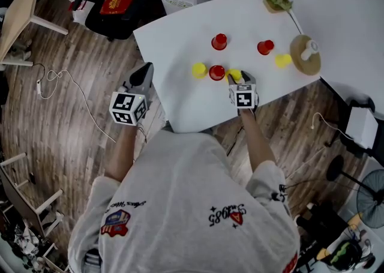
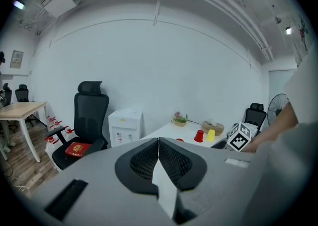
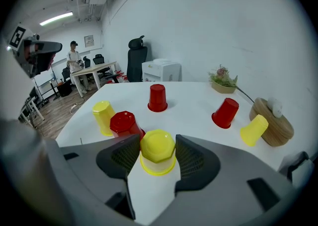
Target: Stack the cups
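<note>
The right tool [image 3: 157,146] has its jaws closed against both sides of an upside-down yellow cup [image 3: 157,151]. This cup stands on the white desk [image 1: 180,44] close to the near edge.

Just beside that cup, toward the desk's left edge, stands an upside-down red cup [image 3: 124,123]. Next along the same row is a second yellow cup [image 3: 103,116], also upside down. Farther in, toward the desk's middle, a far red cup [image 3: 157,97] stands upside down on its own.

Toward the right edge a tilted red cup [image 3: 225,113] lies apart from the row. A tilted yellow cup [image 3: 253,130] rests just beside a round wooden box [image 3: 271,120]. A small plant [image 3: 222,80] sits at the desk's far corner.

The left tool [image 2: 158,143] has its jaws pressed together with nothing between them. In the head view it is held off the desk's left edge, above the wooden floor [image 1: 72,56]. Its own view faces a black office chair [image 2: 88,120] and a white cabinet [image 2: 125,123].
</note>
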Motion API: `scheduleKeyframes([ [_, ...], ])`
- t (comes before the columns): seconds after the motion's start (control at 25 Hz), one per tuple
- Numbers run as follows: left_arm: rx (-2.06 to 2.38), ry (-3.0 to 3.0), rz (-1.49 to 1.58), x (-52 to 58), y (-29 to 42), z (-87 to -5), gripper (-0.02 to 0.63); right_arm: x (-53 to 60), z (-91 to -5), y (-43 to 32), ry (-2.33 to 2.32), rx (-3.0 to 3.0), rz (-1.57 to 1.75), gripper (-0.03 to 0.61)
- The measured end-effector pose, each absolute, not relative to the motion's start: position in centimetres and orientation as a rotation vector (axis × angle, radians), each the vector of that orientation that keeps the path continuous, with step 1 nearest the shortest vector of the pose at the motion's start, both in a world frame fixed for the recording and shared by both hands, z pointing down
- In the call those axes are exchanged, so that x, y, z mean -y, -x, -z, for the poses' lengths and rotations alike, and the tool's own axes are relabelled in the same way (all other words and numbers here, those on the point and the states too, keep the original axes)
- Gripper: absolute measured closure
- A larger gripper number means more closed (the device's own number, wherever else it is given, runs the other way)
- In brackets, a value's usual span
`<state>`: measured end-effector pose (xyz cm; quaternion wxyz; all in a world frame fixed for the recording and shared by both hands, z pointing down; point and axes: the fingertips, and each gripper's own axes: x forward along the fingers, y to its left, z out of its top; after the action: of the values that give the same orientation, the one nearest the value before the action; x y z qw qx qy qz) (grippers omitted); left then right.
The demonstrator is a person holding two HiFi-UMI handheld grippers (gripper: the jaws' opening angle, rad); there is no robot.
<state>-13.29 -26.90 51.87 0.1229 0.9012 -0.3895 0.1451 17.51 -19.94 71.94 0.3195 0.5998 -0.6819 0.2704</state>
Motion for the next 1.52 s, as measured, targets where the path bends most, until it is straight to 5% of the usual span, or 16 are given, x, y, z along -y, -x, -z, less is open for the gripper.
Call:
scheduleKeyframes([
  [0.56, 1.122, -2.616, -0.416, 27.4, 13.4, -52.6, 0.607, 20.5, -70.7, -16.2, -1.567, 1.846, -0.672, 0.293],
  [1.04, 1.166, -2.584, -0.399, 27.6, 14.2, -52.8, 0.607, 27.8, -64.3, -16.5, -1.626, 1.971, -0.510, 0.295],
  [1.52, 1.330, -2.469, -0.399, 27.7, 19.5, -53.9, 0.607, 34.8, -67.9, -13.5, -1.438, 1.923, -0.513, 0.296],
])
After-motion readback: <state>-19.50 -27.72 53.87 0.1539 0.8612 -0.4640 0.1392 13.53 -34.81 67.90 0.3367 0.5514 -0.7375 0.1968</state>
